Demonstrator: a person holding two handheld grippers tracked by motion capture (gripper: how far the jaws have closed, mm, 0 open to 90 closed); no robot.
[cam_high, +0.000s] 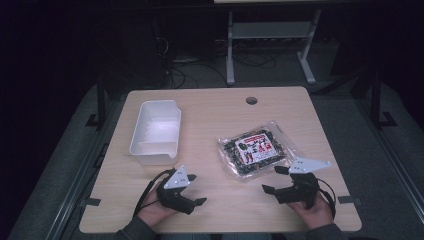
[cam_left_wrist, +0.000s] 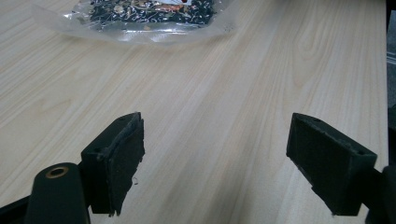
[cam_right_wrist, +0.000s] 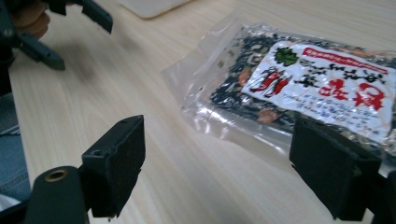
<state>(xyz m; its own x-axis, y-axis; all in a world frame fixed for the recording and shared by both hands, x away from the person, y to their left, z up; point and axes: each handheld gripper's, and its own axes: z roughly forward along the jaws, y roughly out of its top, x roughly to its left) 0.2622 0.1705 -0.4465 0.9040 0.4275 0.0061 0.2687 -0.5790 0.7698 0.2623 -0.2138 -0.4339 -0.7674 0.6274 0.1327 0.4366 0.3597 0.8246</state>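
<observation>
Jaws on both grippers gape wide, holding nothing; from above, a white tub (cam_high: 155, 131) sits left of the snack bag (cam_high: 255, 149).

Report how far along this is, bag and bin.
Nothing looks done: the clear plastic snack bag with a red-and-white label lies flat on the wooden table, and the white plastic bin looks empty. Both the left hand-held gripper and right hand-held gripper are open, holding nothing. Grasping remains.
</observation>
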